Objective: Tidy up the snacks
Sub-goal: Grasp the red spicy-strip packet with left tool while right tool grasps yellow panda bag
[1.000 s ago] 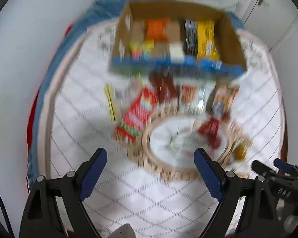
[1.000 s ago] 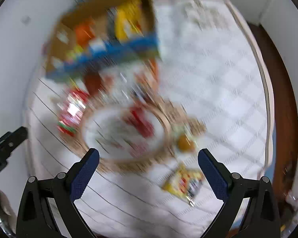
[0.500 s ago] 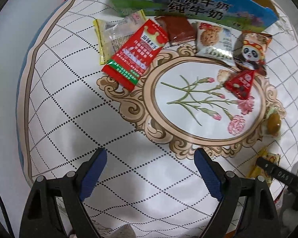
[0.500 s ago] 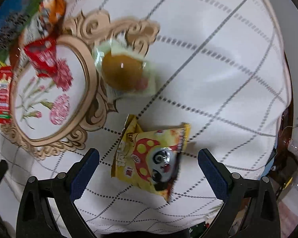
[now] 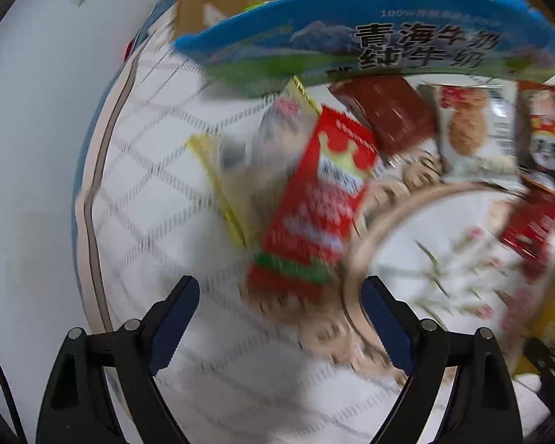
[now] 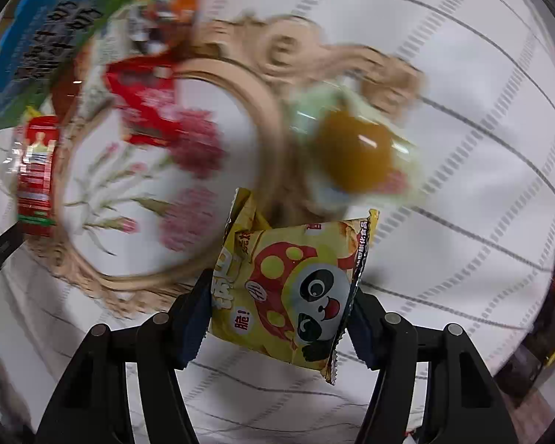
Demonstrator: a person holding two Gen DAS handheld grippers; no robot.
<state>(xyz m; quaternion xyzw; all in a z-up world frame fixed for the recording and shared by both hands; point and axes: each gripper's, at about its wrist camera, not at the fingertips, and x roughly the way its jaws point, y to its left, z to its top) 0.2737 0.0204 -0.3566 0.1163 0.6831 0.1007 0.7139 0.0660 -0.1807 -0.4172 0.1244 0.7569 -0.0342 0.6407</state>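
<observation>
My right gripper [image 6: 281, 307] is shut on a yellow panda snack bag [image 6: 296, 288], with both pads pressed on its sides above the tablecloth. A clear-wrapped brown round snack [image 6: 355, 155] lies just beyond it. My left gripper [image 5: 281, 318] is open and empty, just short of a long red packet [image 5: 314, 199] that overlaps a clear yellow-edged packet [image 5: 240, 162]. Behind them lie a dark red bar [image 5: 388, 111], a cookie packet [image 5: 473, 129], a panda packet [image 5: 547, 140] and a small red packet [image 5: 532, 222]. The view is blurred.
A blue-fronted cardboard box [image 5: 351, 44] with several snacks inside stands at the table's far side; it also shows in the right wrist view [image 6: 37, 37]. The round table's left edge [image 5: 92, 199] meets a white wall. The table's right edge [image 6: 551, 259] drops to a dark floor.
My right gripper has closed on the yellow panda bag and lifted it slightly. My left gripper has moved forward and left toward the long red packet, staying open.
</observation>
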